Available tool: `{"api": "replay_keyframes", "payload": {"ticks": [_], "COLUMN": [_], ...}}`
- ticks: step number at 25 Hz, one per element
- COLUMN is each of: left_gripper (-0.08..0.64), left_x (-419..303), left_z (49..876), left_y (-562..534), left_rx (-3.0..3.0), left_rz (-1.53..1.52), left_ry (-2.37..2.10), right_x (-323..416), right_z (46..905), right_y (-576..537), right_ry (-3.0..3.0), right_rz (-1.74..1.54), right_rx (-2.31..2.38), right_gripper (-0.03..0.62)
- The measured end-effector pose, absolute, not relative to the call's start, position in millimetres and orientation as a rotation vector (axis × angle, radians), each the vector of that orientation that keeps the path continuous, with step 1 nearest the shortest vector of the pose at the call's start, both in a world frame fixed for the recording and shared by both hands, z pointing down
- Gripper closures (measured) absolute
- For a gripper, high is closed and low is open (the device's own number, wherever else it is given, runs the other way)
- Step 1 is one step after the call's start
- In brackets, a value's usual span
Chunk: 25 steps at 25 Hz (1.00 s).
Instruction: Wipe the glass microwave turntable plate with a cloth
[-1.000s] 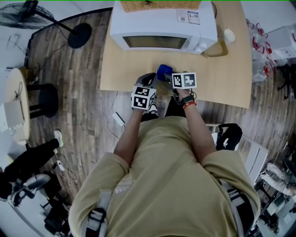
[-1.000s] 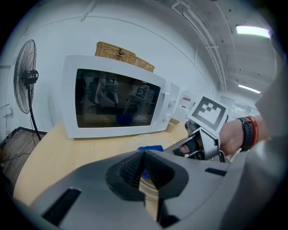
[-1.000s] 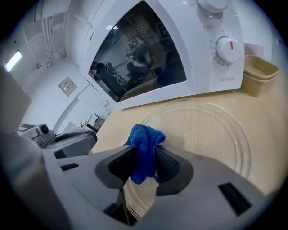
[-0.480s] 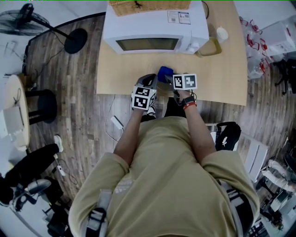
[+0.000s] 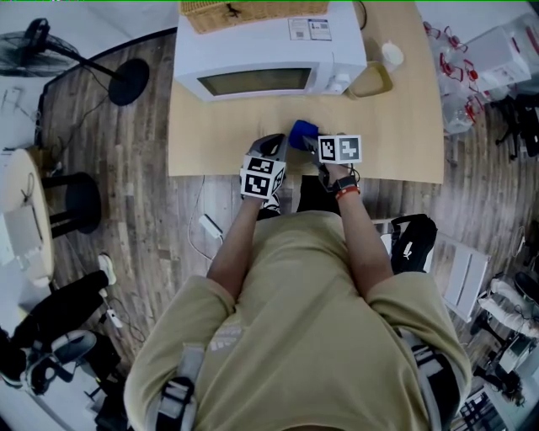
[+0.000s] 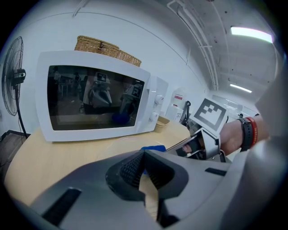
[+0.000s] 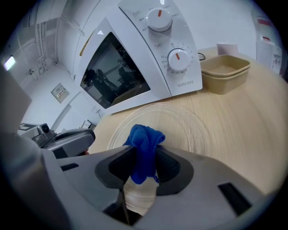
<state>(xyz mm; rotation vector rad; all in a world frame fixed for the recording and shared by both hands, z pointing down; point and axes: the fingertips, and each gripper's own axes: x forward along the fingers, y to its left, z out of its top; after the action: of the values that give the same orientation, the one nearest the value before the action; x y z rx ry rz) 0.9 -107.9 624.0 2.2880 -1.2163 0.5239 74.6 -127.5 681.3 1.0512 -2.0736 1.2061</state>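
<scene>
The clear glass turntable plate (image 7: 180,121) lies flat on the wooden table in front of the microwave; the left gripper view shows only its faint rim (image 6: 119,143). A blue cloth (image 7: 144,143) is pinched upright in my right gripper (image 7: 143,168), just above the plate's near edge. From the head view the cloth (image 5: 301,132) shows between the two grippers near the table's front edge. My left gripper (image 6: 144,162) has its pads together at the plate's left side. I cannot tell whether the glass rim is between them.
A white microwave (image 5: 269,46) with its door closed stands at the back of the table (image 5: 404,151), a wicker basket (image 5: 253,10) on top. Stacked beige trays (image 7: 225,72) sit to its right. A standing fan (image 5: 126,80) and a stool (image 5: 76,202) are on the floor to the left.
The head view has shifted, so the microwave sits further left in the picture. Both grippers stay near the table's front edge, the right one still holding the cloth.
</scene>
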Motion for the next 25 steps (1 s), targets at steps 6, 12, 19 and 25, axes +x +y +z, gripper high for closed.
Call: {"api": "replay_keyframes", "payload": {"ticks": [6, 12, 19, 25], "left_gripper": [0.541, 0.541, 0.541, 0.541], "left_x": [13, 29, 53, 64], "left_z": [623, 624, 627, 626], "left_y": [-109, -108, -106, -103], "left_rx": [2.310, 2.327, 2.356, 2.364], "left_rz": [0.527, 0.537, 0.551, 0.554], "left_ry": [-1.186, -1.144, -1.088, -1.066], "right_x": [96, 118, 144, 165], "right_z": [681, 680, 679, 677], "right_y": [-127, -124, -120, -116], "right_ry": [-2.055, -2.039, -2.005, -1.986], "right_rz": [1.229, 1.247, 1.265, 1.258], "right_rx": [1.112, 1.172, 1.231, 1.290], "right_gripper": [0.453, 0.453, 0.453, 0.453]}}
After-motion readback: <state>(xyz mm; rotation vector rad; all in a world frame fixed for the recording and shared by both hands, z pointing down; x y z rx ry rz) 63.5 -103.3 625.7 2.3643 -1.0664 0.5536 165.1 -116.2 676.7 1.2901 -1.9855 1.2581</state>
